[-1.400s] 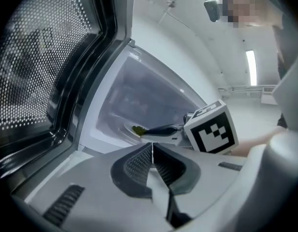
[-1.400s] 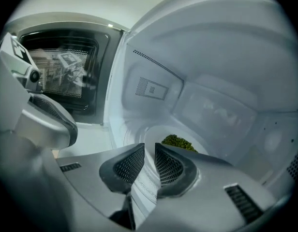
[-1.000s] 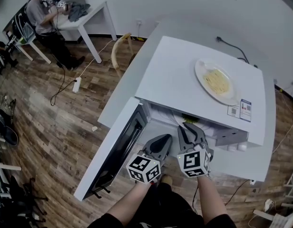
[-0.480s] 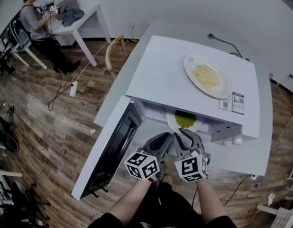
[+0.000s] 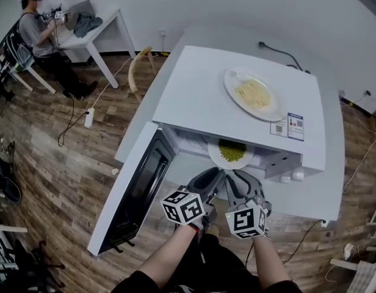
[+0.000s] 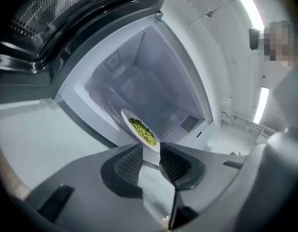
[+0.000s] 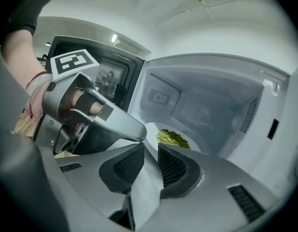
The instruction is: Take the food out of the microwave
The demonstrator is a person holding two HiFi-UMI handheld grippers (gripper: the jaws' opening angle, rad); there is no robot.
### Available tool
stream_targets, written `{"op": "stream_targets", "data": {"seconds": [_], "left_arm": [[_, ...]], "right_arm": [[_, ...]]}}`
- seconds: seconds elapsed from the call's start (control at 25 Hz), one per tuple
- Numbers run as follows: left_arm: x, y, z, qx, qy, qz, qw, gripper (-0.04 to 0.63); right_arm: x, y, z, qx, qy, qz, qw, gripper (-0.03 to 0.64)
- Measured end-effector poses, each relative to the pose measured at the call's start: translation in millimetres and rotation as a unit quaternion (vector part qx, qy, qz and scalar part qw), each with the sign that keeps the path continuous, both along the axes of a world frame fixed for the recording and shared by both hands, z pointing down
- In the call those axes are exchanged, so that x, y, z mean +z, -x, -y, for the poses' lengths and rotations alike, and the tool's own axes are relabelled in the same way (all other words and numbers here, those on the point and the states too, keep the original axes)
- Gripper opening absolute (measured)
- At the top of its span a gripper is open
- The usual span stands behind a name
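Note:
A white plate of green peas [image 5: 230, 153] sticks halfway out of the open microwave [image 5: 194, 96]. My right gripper [image 5: 235, 176] is shut on its near rim, and the right gripper view shows the rim running in between the pads [image 7: 171, 166] of that gripper [image 7: 150, 152]. Beside it on the left, my left gripper [image 5: 216, 176] has just been opening its jaws. In the left gripper view the plate [image 6: 141, 131] tilts just beyond the fingertips of that gripper [image 6: 151, 151], whose pads stand apart and do not press on it.
A plate of noodles [image 5: 254, 94] rests on top of the microwave. The door [image 5: 136, 191] hangs open to the left. A person [image 5: 35, 23] sits at a white table [image 5: 96, 26] at the far left, with a chair [image 5: 139, 66] and a power strip [image 5: 88, 118] near it.
The plate of peas has slid out of the microwave toward me, from almost hidden to half in view. Both grippers have drawn back with it.

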State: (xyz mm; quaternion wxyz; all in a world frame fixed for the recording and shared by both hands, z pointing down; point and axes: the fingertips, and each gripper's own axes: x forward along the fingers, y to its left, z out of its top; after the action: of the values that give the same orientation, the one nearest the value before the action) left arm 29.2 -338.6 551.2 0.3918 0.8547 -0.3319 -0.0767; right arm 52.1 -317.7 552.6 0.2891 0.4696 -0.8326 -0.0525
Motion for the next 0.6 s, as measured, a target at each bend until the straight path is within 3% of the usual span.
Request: {"op": "stream_targets", "data": {"seconds": [0.2, 0.4, 0.52, 0.6], "left_arm": [[3, -10, 7, -0.013, 0.055, -0.066, 0.9962, 0.104], [6, -18, 13, -0.020, 0.091, -0.097, 0.9909, 0.086], [7, -19, 11, -0.030, 0.106, -0.125, 0.9860, 0.072], [8, -19, 9, -0.035, 0.115, -0.141, 0.9827, 0.064]], "right_arm": [[4, -17, -10, 0.023, 0.007, 0.003, 1.000, 0.071], [8, -27, -17, 0.042, 0.015, 0.011, 0.999, 0.071], [5, -29, -20, 0.061, 0.026, 0.052, 0.996, 0.071], [2, -31, -21, 0.082, 0.038, 0.119, 0.989, 0.071]]}}
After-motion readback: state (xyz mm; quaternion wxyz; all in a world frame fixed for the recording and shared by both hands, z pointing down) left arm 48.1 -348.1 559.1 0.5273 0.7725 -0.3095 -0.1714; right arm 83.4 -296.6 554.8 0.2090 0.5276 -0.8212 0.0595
